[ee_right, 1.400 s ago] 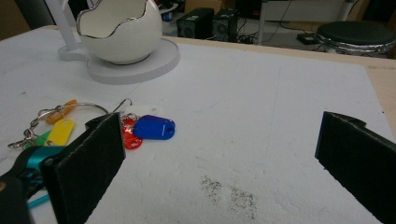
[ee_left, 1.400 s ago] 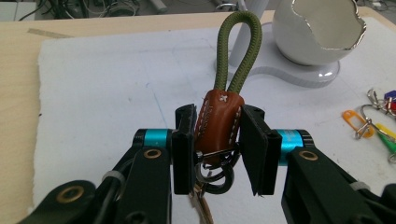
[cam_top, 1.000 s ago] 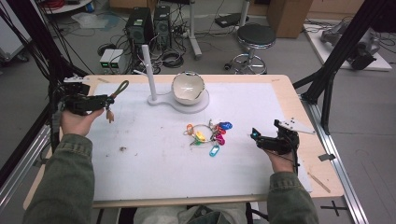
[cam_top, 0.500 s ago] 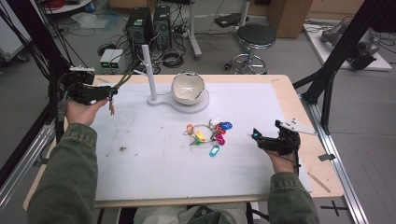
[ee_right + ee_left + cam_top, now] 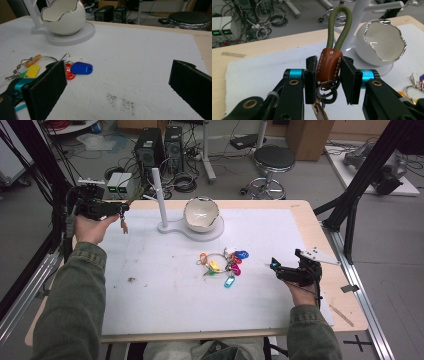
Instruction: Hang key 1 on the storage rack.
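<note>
Lifted toward the table's far-left corner, the left gripper [image 5: 328, 75] clamps a leather key fob [image 5: 329, 66], keys half-hidden below; the right gripper [image 5: 117, 85] gapes empty.

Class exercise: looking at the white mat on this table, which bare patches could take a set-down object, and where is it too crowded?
Bare: the near-left mat between the left sleeve and the bunch of key tags; also the far-right stretch between the egg-shaped bowl and the right gripper. Crowded: the middle around the tags, and the far edge by the bowl and white stand.
</note>
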`<state>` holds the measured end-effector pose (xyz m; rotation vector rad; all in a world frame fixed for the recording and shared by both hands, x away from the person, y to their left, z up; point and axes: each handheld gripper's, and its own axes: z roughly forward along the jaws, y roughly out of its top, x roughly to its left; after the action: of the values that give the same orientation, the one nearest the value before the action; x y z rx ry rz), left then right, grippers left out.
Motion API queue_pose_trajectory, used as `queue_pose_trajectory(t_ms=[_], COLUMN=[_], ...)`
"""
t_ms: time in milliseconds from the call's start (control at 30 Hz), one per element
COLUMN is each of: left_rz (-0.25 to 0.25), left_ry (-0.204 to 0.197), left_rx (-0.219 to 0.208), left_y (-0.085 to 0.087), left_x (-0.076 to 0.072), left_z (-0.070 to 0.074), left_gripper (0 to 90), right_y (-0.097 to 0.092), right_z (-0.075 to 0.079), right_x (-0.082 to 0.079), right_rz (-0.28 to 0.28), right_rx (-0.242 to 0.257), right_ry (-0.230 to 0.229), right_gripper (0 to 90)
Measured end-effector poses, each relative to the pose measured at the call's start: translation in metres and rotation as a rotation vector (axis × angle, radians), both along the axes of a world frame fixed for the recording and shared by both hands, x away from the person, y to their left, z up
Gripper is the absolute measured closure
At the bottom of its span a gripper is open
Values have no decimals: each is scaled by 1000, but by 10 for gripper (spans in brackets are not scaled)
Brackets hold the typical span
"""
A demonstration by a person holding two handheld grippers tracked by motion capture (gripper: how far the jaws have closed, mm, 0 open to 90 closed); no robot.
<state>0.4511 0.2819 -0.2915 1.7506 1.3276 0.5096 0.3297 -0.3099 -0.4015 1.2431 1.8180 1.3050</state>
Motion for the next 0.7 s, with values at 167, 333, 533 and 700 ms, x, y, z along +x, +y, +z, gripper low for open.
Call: queue_pose_trajectory(t_ms=[167,333,533,700], left_rz=[23,35,22,11], left_ry=[21,56,51,64], left_rx=[-25,-61,-102,-77], left_y=[4,9,4,-2], left_x=[10,18,23,24], left_z=[-5,-13,-16,-20], left_gripper=[671,672,672,672], right_y=[0,-2,-3,-4], right_z=[0,-1,-1,-1], right_x=[-1,-2,-3,-4], right_rz=[-2,-5,-9,-9], right_rx=[-4,2,0,2], right_ry=[-1,5,8,6], right_gripper=[5,5,5,5])
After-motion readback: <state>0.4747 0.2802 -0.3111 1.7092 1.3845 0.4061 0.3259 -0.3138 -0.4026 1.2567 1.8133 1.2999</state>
